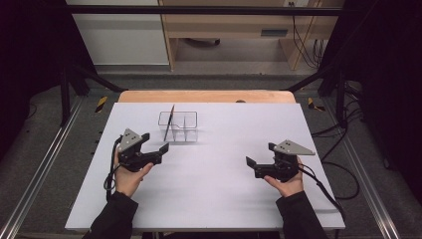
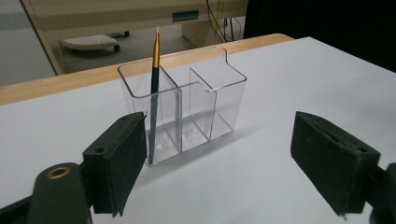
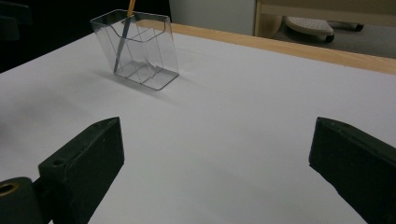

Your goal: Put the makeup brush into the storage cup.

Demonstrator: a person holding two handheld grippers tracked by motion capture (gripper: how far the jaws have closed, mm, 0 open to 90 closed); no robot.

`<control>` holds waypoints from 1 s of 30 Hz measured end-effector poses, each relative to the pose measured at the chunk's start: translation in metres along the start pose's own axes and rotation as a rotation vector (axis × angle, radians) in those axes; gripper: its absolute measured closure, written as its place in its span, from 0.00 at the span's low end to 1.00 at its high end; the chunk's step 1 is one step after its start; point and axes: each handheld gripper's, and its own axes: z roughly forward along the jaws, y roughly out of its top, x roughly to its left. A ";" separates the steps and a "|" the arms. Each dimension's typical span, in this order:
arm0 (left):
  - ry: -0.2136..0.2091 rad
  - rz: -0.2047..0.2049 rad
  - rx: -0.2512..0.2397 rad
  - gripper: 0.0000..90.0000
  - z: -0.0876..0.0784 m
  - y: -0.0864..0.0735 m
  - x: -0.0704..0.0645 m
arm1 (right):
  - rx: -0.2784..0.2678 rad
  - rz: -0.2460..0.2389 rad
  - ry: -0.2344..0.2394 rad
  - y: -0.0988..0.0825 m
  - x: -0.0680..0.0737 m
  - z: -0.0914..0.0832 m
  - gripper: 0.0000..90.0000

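Note:
A clear plastic organiser (image 1: 178,126) with several compartments stands on the white table (image 1: 209,169), toward the back and left of centre. A thin brush with a dark handle and gold ferrule (image 2: 153,88) stands upright in its left compartment, leaning a little. My left gripper (image 2: 217,158) is open just in front of the organiser (image 2: 187,102), nothing between its jaws. My right gripper (image 3: 215,172) is open too, low over bare table on the right side (image 1: 251,162), far from the organiser (image 3: 140,49).
The table's wooden far edge (image 1: 206,96) lies behind the organiser. Beyond it stand a pale wooden desk (image 1: 239,25) and trailing cables (image 1: 303,45). Metal frame rails (image 1: 40,164) run along both sides of the table.

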 end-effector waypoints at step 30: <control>-0.007 -0.026 0.047 0.10 -0.026 -0.038 0.002 | 0.028 -0.012 0.014 -0.006 0.002 -0.001 0.04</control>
